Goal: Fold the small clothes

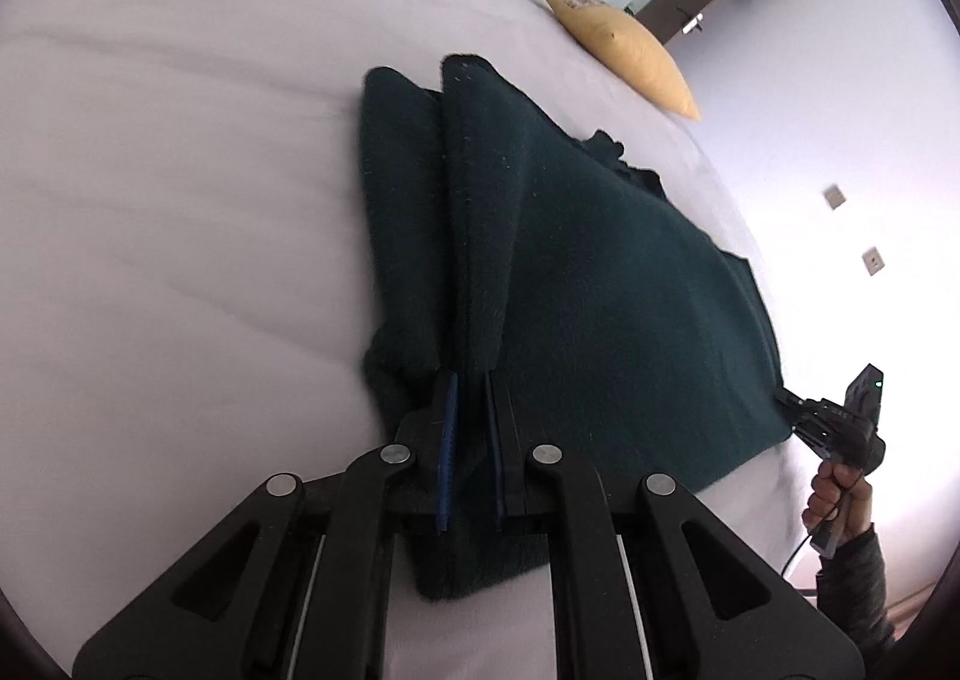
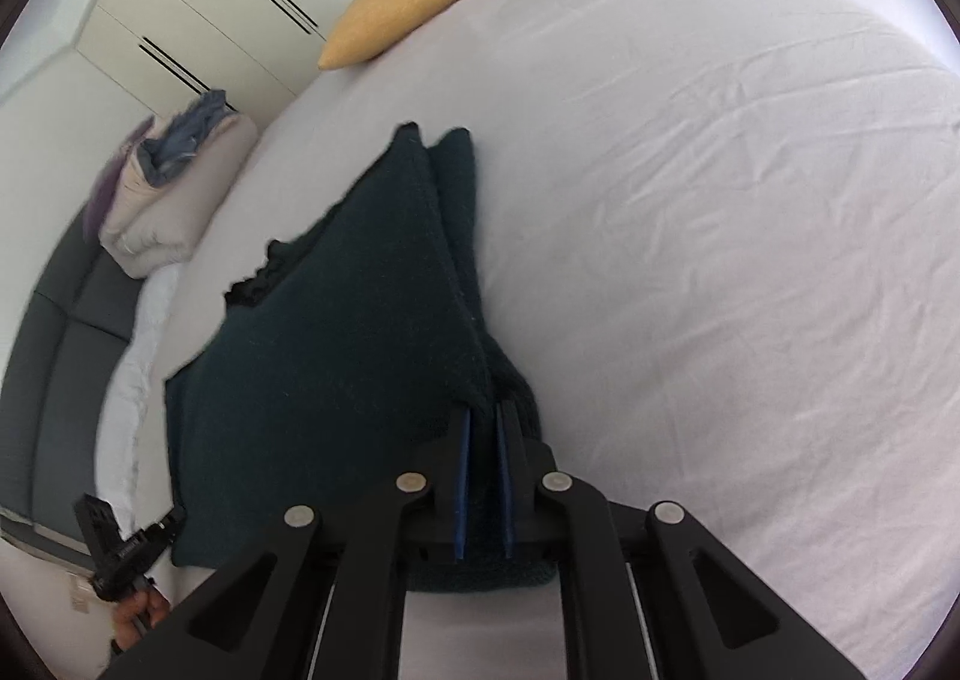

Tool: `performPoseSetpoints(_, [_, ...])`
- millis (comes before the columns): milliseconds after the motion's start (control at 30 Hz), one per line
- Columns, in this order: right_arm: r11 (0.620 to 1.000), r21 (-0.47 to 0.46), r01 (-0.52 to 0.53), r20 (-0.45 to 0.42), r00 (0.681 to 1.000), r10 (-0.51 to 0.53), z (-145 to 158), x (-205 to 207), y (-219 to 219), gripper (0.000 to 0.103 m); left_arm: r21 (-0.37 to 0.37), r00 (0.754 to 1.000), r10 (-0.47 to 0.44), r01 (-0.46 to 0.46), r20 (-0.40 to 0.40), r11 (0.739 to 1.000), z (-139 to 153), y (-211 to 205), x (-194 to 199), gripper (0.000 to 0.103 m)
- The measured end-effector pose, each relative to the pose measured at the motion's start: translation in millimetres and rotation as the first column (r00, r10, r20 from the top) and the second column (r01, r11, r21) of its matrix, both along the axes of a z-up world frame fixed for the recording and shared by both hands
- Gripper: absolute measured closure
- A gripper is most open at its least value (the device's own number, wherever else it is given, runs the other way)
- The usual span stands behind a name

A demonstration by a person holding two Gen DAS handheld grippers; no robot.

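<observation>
Garment [image 1: 600,284] near yellow pillow [image 1: 624,44]

The garment [image 1: 600,284] is very dark green, plain, with tiny pale lint specks. The bed sheet [image 1: 180,170] is plain pale lilac-grey. At 1 o'clock of the garment in the left wrist view lies a mustard-yellow cushion [image 1: 624,44] with a small greyish mark. The left tongs [image 1: 471,398] are black with blue pads and silver rivets; the right tongs [image 2: 483,428] have the same colours. At 10 o'clock in the right wrist view, the wardrobe [image 2: 198,2] is cream with black handle lines, and a beige, blue and purple bundle [image 2: 174,176] rests on a dark grey sofa [image 2: 54,356].
</observation>
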State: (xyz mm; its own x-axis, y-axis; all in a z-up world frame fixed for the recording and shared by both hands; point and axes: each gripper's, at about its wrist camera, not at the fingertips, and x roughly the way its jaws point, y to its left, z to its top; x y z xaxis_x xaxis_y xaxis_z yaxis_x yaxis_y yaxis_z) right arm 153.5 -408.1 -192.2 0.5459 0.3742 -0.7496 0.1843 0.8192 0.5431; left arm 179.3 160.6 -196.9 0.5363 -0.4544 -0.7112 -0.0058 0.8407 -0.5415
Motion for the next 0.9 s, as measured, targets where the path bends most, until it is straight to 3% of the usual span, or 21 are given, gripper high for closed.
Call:
performPoseSetpoints(100, [0.999,-0.047,-0.015,0.014,1.0,0.016,11.8,4.1,4.2,0.084,0.038,0.998,0.062,-0.062,-0.006,0.997,11.0,13.1,-8.7,0.094])
performPoseSetpoints(200, [0.99,-0.14,0.026,0.055,0.998,-0.019,34.3,6.2,3.5,0.07,0.045,0.991,0.094,-0.099,0.099,0.994,49.9,19.8,-9.8,0.095])
performPoseSetpoints(300, [0.992,-0.123,-0.016,0.141,0.99,0.033,57.1,21.5,14.3,0.07,0.064,0.982,-0.025,0.013,0.186,0.998,87.0,-9.9,19.3,0.094])
performPoseSetpoints(400, [0.987,-0.087,-0.135,0.164,0.975,0.148,67.0,56.7,49.2,0.07,0.13,0.964,-0.142,0.115,0.223,0.985,98.6,-54.5,64.9,0.094])
performPoseSetpoints(533, [0.97,-0.013,-0.244,0.132,0.961,0.244,51.2,112.9,101.4,0.071,0.205,0.967,-0.228,0.202,0.11,0.957,61.4,-99.1,129.4,0.094])
performPoseSetpoints(600, [0.945,0.068,-0.319,0.099,0.945,0.311,32.5,136.0,128.1,0.071,0.248,0.983,-0.182,0.17,0.028,0.954,27.6,-98.4,151.9,0.094])
performPoseSetpoints(667, [0.943,0.057,-0.327,0.043,0.945,0.325,10.5,155.3,147.4,0.071,0.208,0.993,-0.12,0.112,0.023,0.972,9.3,-80.8,161.1,0.095])
performPoseSetpoints(733, [0.954,0.062,-0.292,0.043,0.956,0.29,-2.4,166.1,142.2,0.089,0.169,0.995,-0.09,0.082,0.042,0.982,3.0,-61.0,152.9,0.095])
performPoseSetpoints(767, [0.965,0.042,-0.26,0.038,0.965,0.259,-5.9,172.0,135.4,0.103,0.196,0.995,-0.087,0.075,0.057,0.978,4.3,-56.0,148.9,0.096])
performPoseSetpoints(833, [0.989,0.02,-0.147,0.03,0.989,0.146,-13.7,181.6,107.1,0.103,0.227,0.994,-0.082,0.063,0.075,0.972,6.0,-51.2,143.4,0.096])
performPoseSetpoints(900, [0.998,0.039,-0.058,0.054,0.997,0.056,-18.5,182.9,78.7,0.103,0.191,0.995,-0.065,0.049,0.079,0.98,4.8,-42.0,139.2,0.096])
